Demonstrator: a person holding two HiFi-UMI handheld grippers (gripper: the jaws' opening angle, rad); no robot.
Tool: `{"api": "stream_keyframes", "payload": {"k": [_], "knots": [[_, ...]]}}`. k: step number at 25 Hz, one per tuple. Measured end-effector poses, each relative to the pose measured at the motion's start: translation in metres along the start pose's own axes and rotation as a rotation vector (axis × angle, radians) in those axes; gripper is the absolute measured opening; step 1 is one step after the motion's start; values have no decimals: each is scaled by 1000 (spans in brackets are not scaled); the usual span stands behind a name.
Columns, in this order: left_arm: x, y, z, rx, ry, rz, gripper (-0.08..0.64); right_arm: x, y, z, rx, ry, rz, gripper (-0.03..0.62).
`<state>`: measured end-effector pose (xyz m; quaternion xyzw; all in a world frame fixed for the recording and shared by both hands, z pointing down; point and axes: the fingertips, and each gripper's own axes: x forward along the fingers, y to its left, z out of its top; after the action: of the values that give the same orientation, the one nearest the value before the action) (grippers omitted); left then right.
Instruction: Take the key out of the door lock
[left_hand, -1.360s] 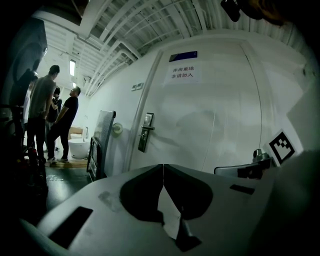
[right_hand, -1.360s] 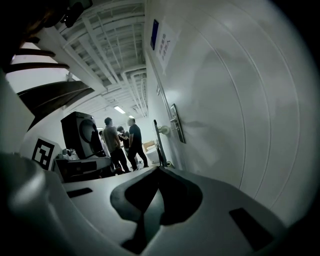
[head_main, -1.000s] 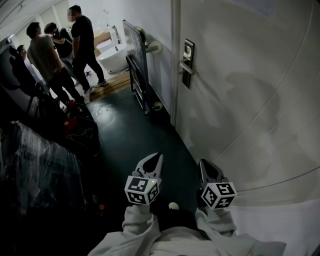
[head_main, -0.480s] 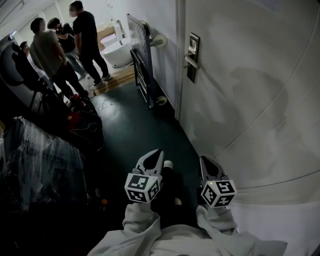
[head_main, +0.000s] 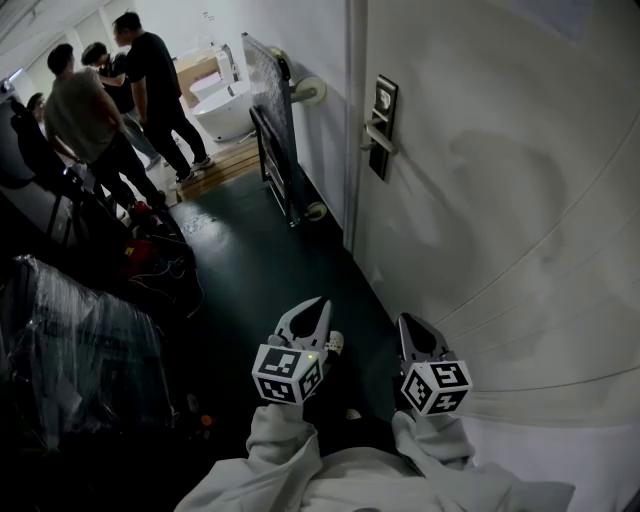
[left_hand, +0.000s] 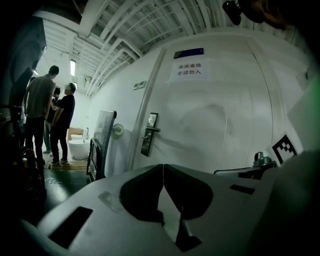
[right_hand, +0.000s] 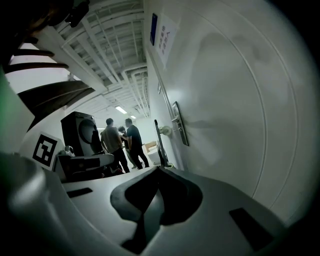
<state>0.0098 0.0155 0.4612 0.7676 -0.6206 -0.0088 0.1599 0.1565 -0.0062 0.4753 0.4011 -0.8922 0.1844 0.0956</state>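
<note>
The white door fills the right side of the head view. Its dark lock plate with a silver lever handle is far ahead; the key is too small to make out there. My left gripper is held low near my body, shut and empty. My right gripper is beside it, close to the door face, also shut with nothing in it. The lock plate shows well ahead of the closed left gripper. The lock plate is likewise distant beyond the right gripper.
Several people stand at the back left by a white bathtub. A metal-framed panel leans on the wall just before the door. A plastic-wrapped bulk and cables lie at the left. The floor is dark green.
Both grippers stay shut and low in the same place. The view sways slightly and a shoe has come into view beside the left gripper. The people at the back have shifted.
</note>
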Motion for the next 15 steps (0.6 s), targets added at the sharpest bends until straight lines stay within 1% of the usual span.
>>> {"api": "stream_keyframes", "payload": {"k": [8,15], "knots": [[61,34,32,7,-14,-43,14,70,-4,36,-31,-15,5,52],[107,68,58,-4,-10,-65,14,113,-19,67,-29,-21,-45,52]]}}
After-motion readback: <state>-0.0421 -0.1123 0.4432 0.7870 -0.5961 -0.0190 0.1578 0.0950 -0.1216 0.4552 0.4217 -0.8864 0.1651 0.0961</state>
